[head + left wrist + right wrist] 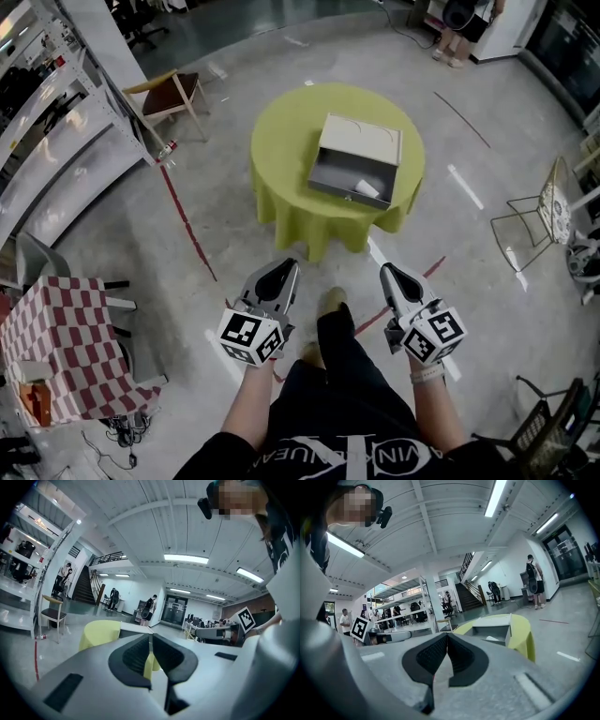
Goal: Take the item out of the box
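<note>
Round table (281, 141) with green cloth ahead. Open grey box (353, 176) on table top; white item (367, 188) inside, toward table's near edge. I read left gripper (283, 269) and right gripper (388, 272) short of table, over floor, jaws closed together, nothing between.

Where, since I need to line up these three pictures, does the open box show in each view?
Head view: the box sits upper centre, with its lid thrown back.
Left gripper view: the box is small, just below centre and slightly left.
Right gripper view: the box is below centre and to the right.
Shared landmark: the yellow-green round table under the box shows in all three views.
</note>
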